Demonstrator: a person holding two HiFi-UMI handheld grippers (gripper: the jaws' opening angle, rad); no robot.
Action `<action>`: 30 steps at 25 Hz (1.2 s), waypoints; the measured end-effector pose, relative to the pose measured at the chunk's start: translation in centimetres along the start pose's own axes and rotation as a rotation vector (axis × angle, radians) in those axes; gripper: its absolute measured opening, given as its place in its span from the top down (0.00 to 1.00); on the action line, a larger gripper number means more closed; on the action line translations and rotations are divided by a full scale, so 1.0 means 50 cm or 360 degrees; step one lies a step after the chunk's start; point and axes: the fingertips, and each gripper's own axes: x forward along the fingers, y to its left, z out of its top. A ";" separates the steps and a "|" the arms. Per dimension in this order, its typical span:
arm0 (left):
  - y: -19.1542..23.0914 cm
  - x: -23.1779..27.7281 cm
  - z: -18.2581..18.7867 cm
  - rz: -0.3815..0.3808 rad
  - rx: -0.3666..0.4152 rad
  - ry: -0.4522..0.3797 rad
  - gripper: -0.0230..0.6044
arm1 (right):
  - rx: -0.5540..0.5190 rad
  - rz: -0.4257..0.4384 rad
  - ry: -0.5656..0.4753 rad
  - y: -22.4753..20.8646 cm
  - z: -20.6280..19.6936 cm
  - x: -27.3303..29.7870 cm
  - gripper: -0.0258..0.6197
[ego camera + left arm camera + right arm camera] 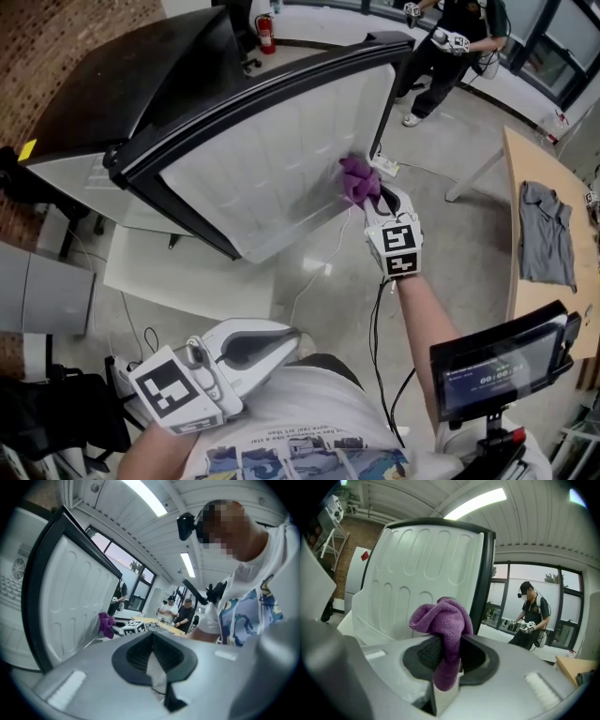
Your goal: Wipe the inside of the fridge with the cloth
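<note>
Cloth (359,180): purple, bunched, clamped between the jaws of right gripper (377,201); wad bulging past the tips, tail hanging below them; at white inner face of fridge door (272,159), near its edge. Left gripper (284,343): jaws together, empty, low by torso.
</note>
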 end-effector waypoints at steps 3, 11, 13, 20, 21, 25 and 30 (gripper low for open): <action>-0.004 0.005 -0.001 -0.0023 -0.0002 0.0004 0.96 | 0.0117 -0.0118 -0.0097 -0.039 0.025 -0.044 0.84; -0.020 0.003 0.001 -0.0096 0.0017 0.0004 0.96 | 0.0167 -0.0098 0.0182 0.005 -0.109 -0.114 0.84; -0.025 -0.003 0.003 -0.0099 -0.0001 0.0000 0.96 | 0.0161 -0.0008 0.0270 0.054 -0.143 -0.116 0.84; -0.026 -0.037 -0.010 -0.0062 -0.0014 -0.0020 0.96 | 0.0113 0.0450 0.0491 0.291 -0.177 -0.085 0.84; -0.026 -0.042 -0.011 -0.0054 -0.0029 -0.0022 0.96 | 0.0104 0.0510 0.0505 0.324 -0.174 -0.079 0.84; -0.019 -0.066 -0.015 -0.0003 -0.0062 -0.0024 0.96 | 0.0060 0.0734 0.0501 0.445 -0.144 -0.058 0.84; -0.006 -0.103 -0.018 0.0086 -0.0082 -0.0052 0.96 | 0.0095 0.0893 0.0500 0.528 -0.114 -0.037 0.84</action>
